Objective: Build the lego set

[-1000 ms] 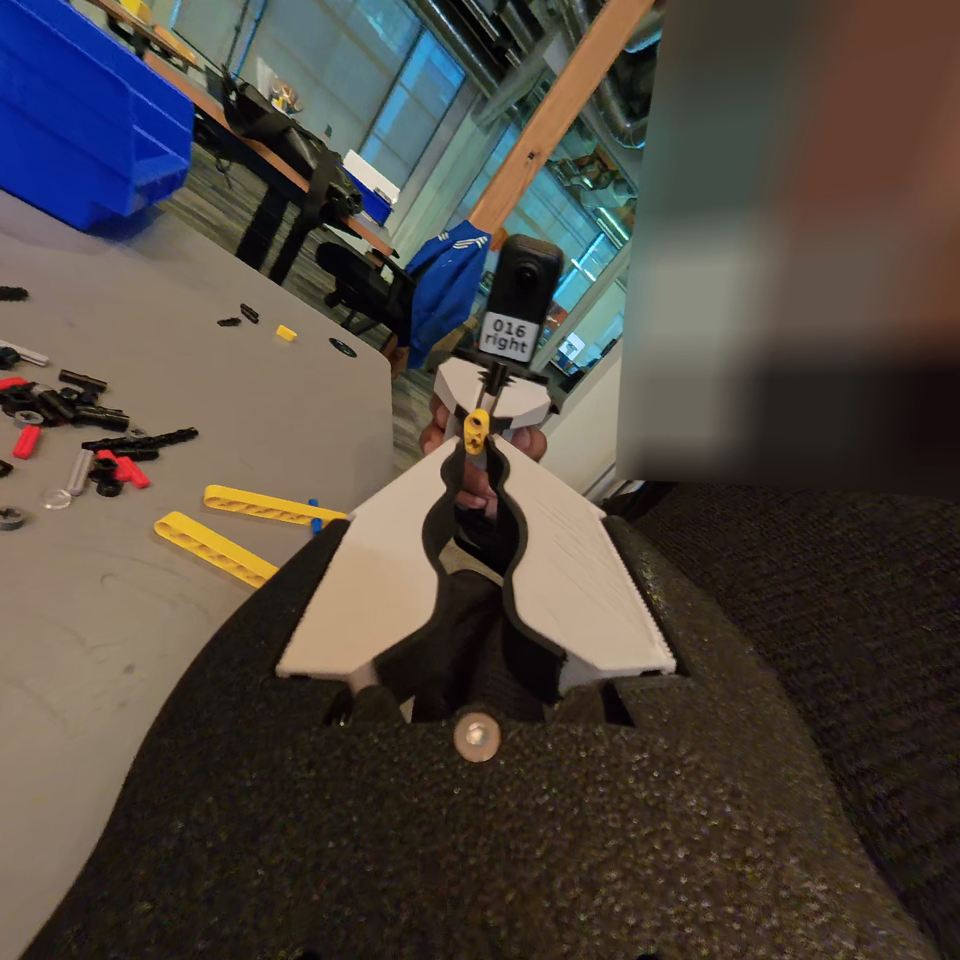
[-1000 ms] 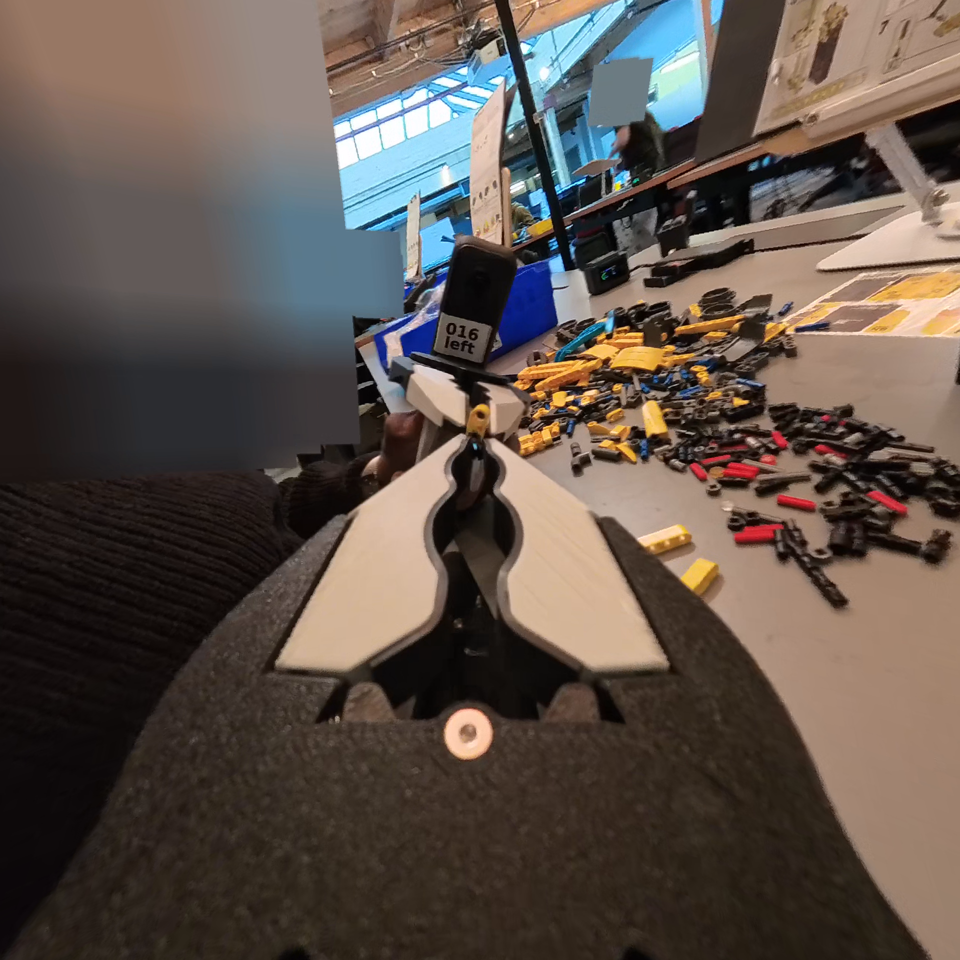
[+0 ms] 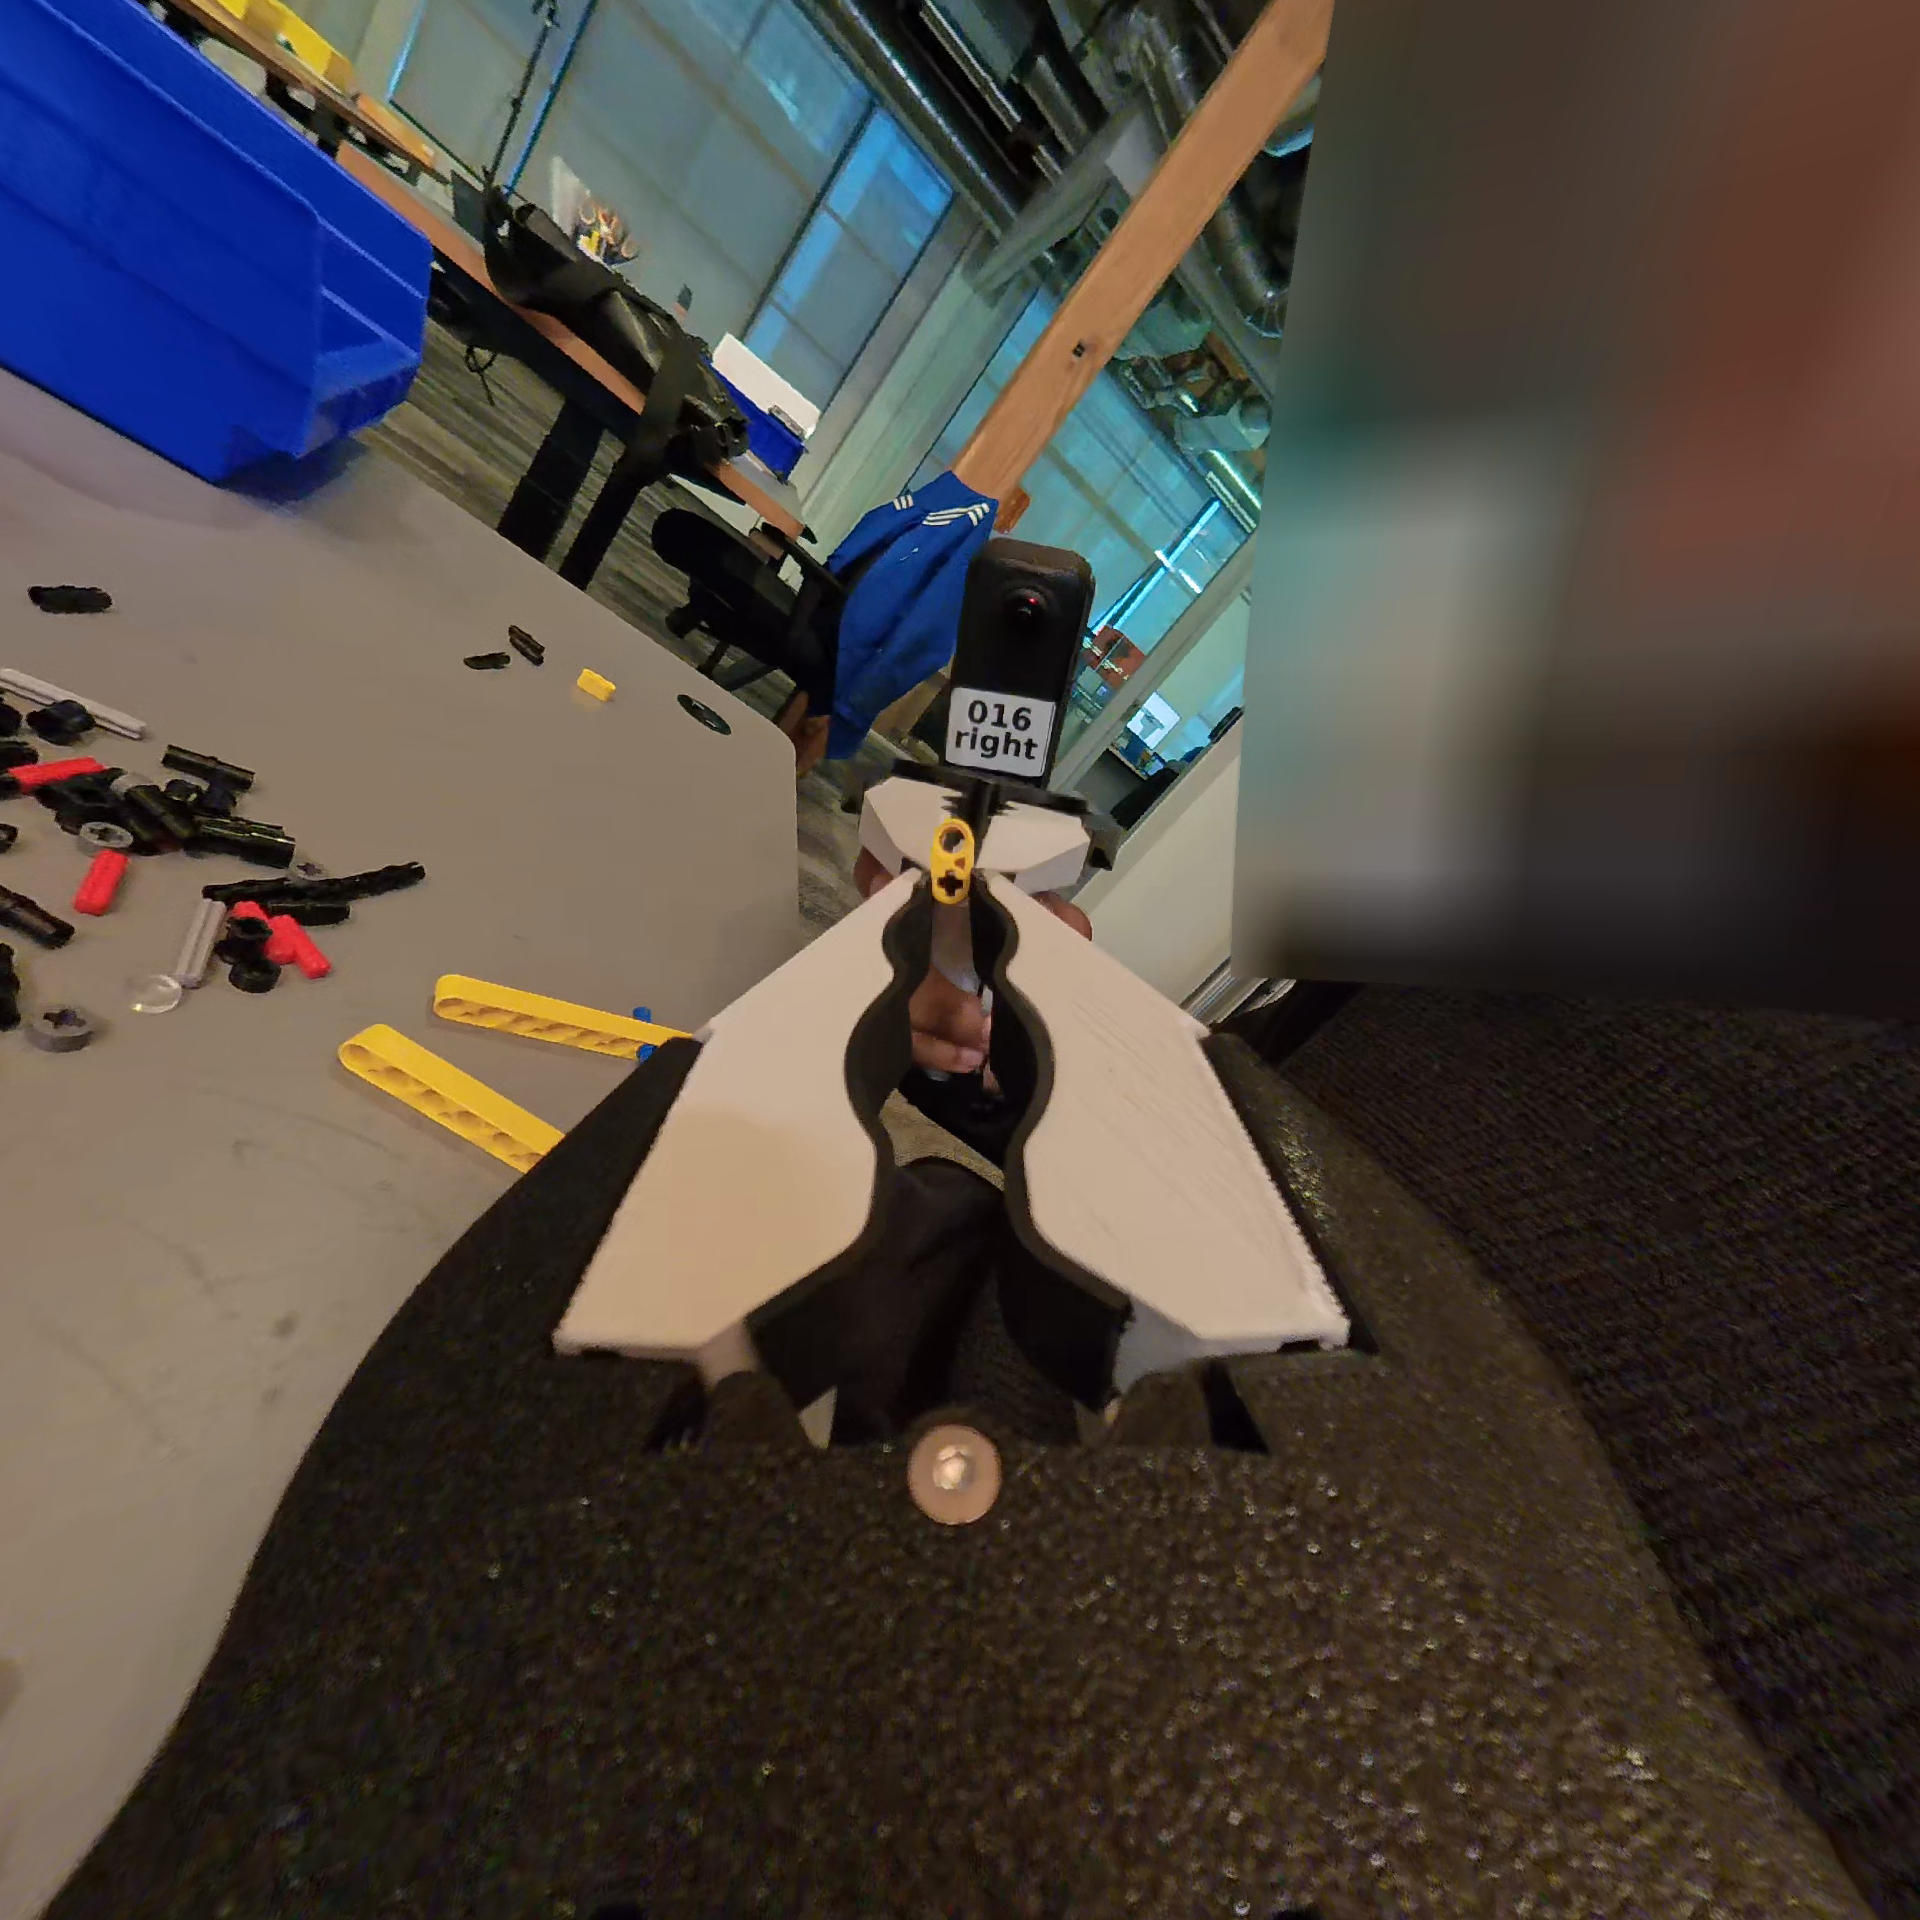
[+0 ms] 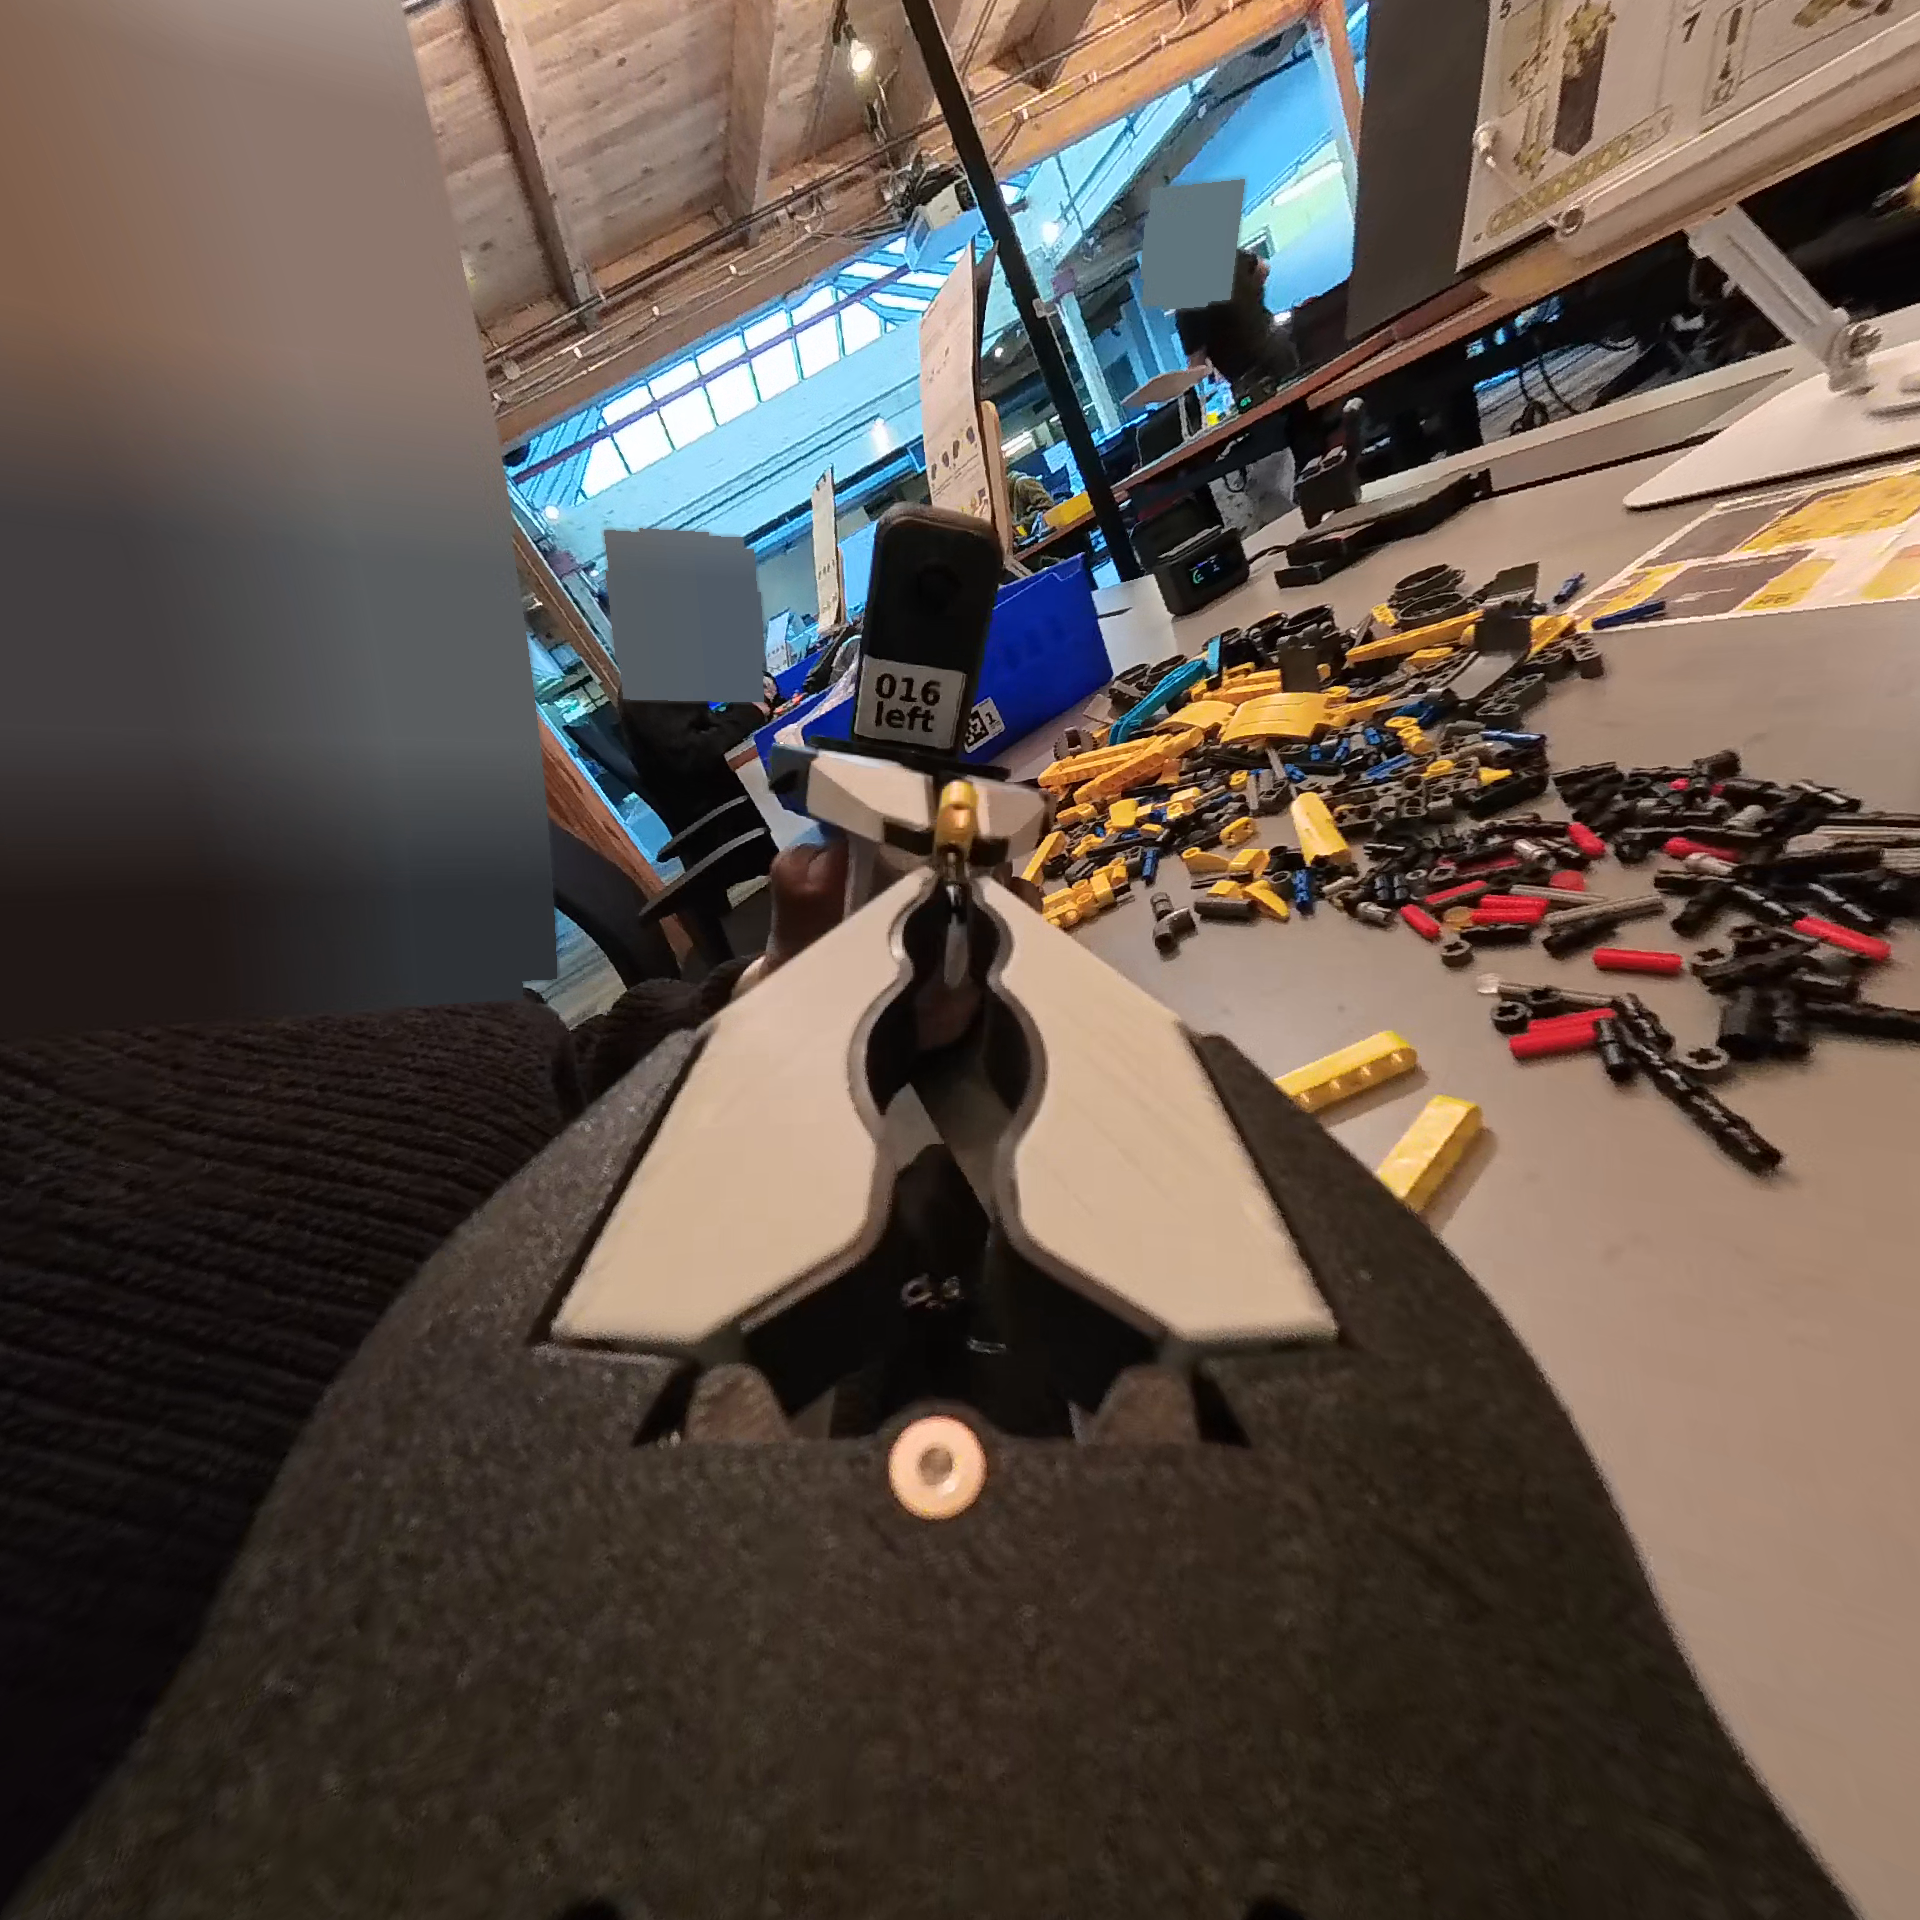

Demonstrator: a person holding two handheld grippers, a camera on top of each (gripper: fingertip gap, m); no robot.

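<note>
My left gripper [image 3: 951, 891] is shut on a small yellow connector [image 3: 951, 857] that stands up from its fingertips. My right gripper [image 3: 979, 821] faces it tip to tip, in the air off the near edge of the grey table [image 3: 364, 1299]. In the right wrist view, my right gripper [image 4: 951, 885] is shut on a thin black axle [image 4: 952, 868]. The axle points at the yellow connector [image 4: 957, 808] held by the left gripper [image 4: 957, 836]. The axle tip meets the connector; I cannot tell how deep it sits.
Two long yellow beams [image 3: 551, 1013] [image 3: 447, 1096] lie near the table edge. Loose black and red parts [image 3: 208, 831] lie beside a blue bin [image 3: 156, 260]. A large pile of parts [image 4: 1455, 831] and instruction sheets [image 4: 1766, 551] lie to the right. A dark knit sleeve [image 4: 208, 1195] is close. Left and right tips are no more than a few centimetres apart.
Both grippers stay shut and tip to tip. In the right wrist view the left gripper and its yellow connector sit slightly higher than before.
</note>
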